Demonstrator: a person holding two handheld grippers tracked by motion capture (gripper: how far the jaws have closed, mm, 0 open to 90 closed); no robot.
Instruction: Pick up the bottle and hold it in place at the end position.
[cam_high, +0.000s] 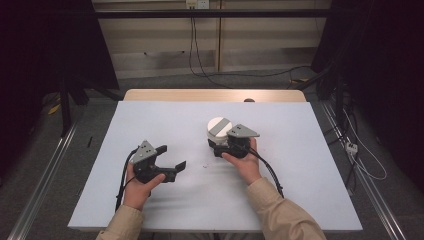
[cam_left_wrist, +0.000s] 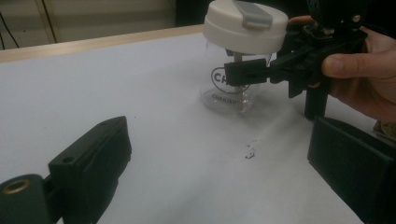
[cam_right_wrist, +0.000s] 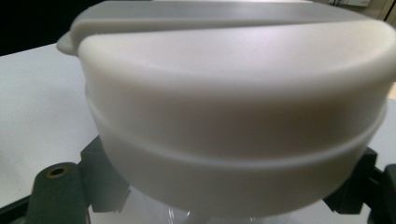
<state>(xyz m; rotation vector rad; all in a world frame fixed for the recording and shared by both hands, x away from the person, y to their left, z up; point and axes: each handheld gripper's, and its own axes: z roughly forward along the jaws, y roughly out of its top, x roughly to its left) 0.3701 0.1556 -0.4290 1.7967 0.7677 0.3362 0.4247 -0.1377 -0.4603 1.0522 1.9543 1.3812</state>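
A white table (cam_high: 165, 200) stands before a pale wall with trailing cables. At its left, the left gripper (cam_high: 168, 158) hovers with its jaws spread wide, nothing between them. Right of centre stands a clear jar (cam_left_wrist: 229, 91) with a white lid (cam_left_wrist: 246, 25); the right gripper (cam_high: 218, 145) seems clamped on the glass just under that lid.

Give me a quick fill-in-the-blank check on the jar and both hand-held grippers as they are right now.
1. The right hand-held gripper is shut on the clear jar just below its ____ lid.
2. The left hand-held gripper has its jaws ____, with nothing between them.
3. The flip tab on top of the lid is ____ in colour.
4. The jar stands ____ on the white table.

Missing words: white; open; grey; upright
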